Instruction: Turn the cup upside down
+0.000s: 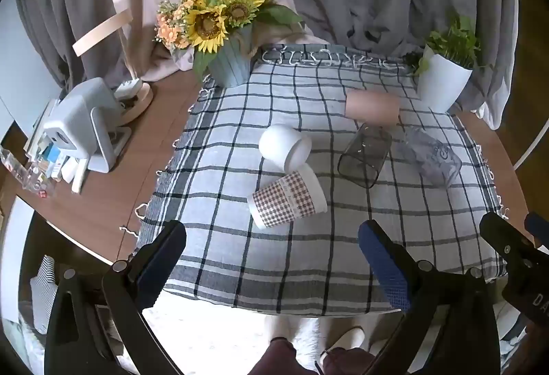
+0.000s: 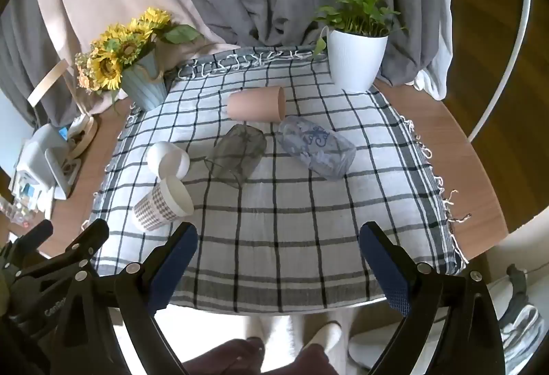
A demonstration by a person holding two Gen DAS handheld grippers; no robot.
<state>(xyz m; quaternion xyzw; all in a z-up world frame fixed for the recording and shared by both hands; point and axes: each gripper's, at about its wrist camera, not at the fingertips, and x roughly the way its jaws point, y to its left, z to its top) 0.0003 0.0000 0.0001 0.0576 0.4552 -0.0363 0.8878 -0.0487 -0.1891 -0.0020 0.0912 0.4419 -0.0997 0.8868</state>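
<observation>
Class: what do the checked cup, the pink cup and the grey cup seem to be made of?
Checked cup: probably paper, matte printed wall, white rolled rim. Pink cup: likely matte plastic or ceramic, opaque, no shine. Grey cup: glass or clear plastic; the cloth's lines show through.

White letters "DA" show on the right gripper (image 1: 525,258) at the left view's edge, cut off. The left gripper (image 2: 68,258) bears partly legible white lettering, seemingly "CanDo".

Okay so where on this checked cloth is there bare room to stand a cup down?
The near half of the checked cloth is bare, from the houndstooth paper cup across to the right fringe. The middle is crowded: white cup, smoky glass, patterned glass and pink cup lie close together.
</observation>
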